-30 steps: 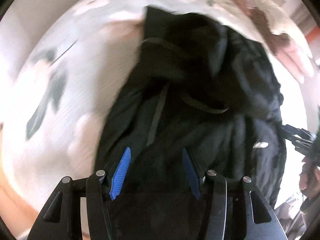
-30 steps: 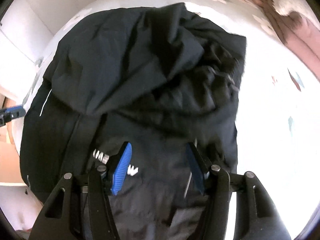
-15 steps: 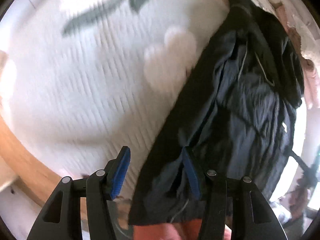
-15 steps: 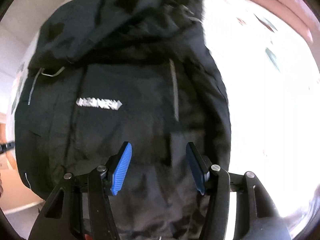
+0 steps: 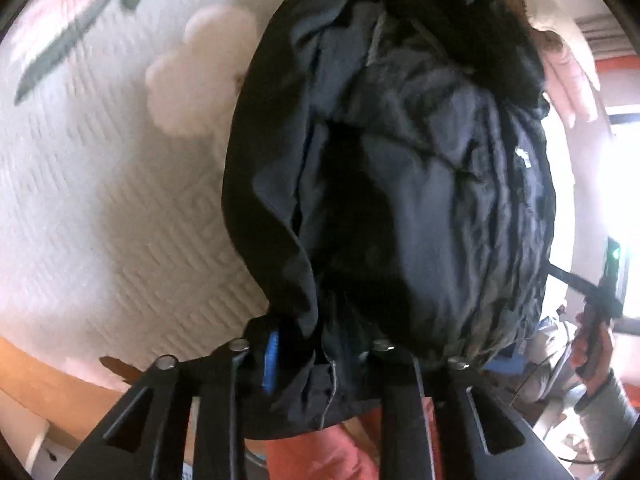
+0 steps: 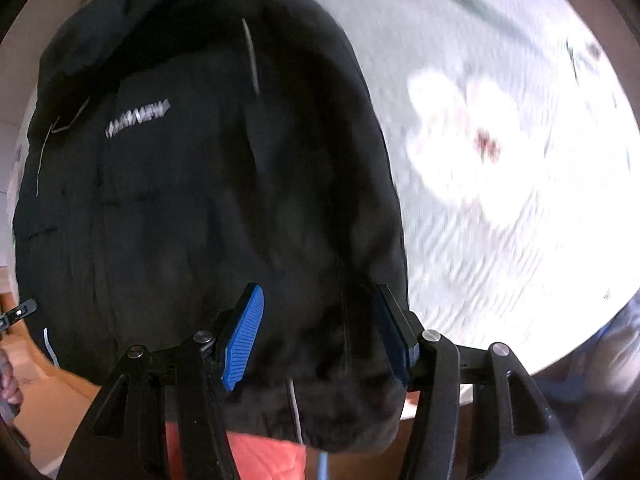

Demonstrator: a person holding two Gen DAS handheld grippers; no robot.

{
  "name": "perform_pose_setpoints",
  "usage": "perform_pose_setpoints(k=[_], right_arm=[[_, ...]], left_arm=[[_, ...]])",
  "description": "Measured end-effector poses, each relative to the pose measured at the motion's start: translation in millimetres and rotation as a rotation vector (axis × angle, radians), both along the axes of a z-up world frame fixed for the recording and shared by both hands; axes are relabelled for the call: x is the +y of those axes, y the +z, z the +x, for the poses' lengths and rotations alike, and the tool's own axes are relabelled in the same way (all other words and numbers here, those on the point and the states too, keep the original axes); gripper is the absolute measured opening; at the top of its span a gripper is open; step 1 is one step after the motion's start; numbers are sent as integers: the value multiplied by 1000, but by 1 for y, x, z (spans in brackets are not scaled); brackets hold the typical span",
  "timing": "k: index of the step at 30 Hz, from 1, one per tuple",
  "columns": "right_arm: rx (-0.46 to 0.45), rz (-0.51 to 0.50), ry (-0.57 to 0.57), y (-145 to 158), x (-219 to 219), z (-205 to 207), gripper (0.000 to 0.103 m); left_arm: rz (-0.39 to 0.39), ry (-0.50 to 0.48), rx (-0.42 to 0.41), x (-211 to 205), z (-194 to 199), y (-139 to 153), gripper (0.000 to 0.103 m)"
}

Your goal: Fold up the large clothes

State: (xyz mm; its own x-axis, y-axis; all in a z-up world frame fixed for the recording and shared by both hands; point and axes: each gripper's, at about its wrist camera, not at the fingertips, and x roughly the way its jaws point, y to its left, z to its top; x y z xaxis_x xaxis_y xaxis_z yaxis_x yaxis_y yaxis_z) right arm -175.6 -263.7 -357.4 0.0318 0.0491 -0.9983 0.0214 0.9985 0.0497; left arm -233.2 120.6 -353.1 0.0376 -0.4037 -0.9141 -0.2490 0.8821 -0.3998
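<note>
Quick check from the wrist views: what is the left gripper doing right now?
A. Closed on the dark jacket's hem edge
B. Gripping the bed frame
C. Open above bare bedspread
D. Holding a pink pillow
A: in the left wrist view the left gripper has just been closing, and the dark jacket hem is bunched between its fingers.

Jacket (image 6: 208,184) lies on the bed (image 6: 500,208), its hem at the bed's near edge, bare bedding to either side.
</note>
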Motion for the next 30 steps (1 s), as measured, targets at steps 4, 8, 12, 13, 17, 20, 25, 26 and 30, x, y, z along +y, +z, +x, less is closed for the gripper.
perform_pose_setpoints(k=[4,8,12,13,17,20,25,26,30], right_arm=[[26,-6,-1,-13,-7,-22,59],[48,-4,-13,-22,-11,-41,59],[45,2,-51,-22,-13,-57,59],[38,1,-61,-21,-15,-58,59],[3,-24,-95,-13,-26,-73,59],[19,-15,-118,-18,-31,-82,59],[-5,-37,-120,-13,-36,-85,59],[-23,-49,-120,-7,-36,-86,59],[-22,-53,-161,-6,-38,-86,61]], left_arm=[[-7,-13,14,-9,2,-15,28],[-1,-44,24,-13,2,-14,28],[-12,-60,32,-17,5,-16,28],[-9,-66,31,-20,6,-16,28],[-23,-67,37,-19,8,-18,28],[-41,-60,38,-15,8,-19,28],[-34,-80,38,-10,9,-18,28],[-33,-84,38,-10,10,-18,28],[-41,-80,41,-10,9,-19,28]])
